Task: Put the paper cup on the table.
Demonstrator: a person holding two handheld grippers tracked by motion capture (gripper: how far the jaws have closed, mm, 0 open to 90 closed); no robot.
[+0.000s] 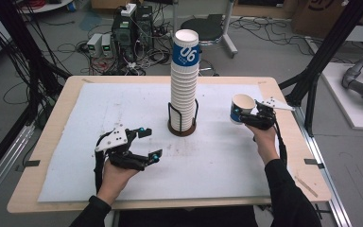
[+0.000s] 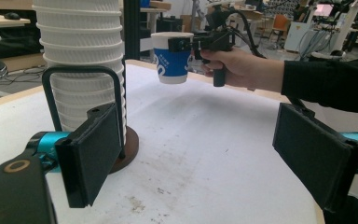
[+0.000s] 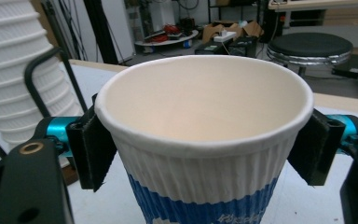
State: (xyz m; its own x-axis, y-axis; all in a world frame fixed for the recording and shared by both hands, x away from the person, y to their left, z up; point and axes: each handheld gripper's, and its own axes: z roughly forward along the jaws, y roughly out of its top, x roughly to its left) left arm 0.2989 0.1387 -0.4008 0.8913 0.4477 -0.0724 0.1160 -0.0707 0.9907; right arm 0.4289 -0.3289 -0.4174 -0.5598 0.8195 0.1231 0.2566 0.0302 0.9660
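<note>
A tall stack of white ribbed paper cups (image 1: 185, 80) stands in a black wire holder on a brown base at the table's middle; its top cup carries a blue band. My right gripper (image 1: 244, 116) is shut on a single white and blue paper cup (image 1: 241, 108), upright and held above the white mat to the right of the stack. Both pads press the cup (image 3: 205, 140) just under its rim, and the cup (image 2: 171, 57) hangs clear of the table. My left gripper (image 1: 150, 144) is open with nothing between its jaws, low over the mat, left of the stack (image 2: 81, 60).
A white mat (image 1: 217, 156) covers most of the wooden table (image 1: 56, 118). Black frame posts stand at the left and right sides. Beyond the far edge sit a black stool (image 1: 208, 27), computers and tangled cables on the floor.
</note>
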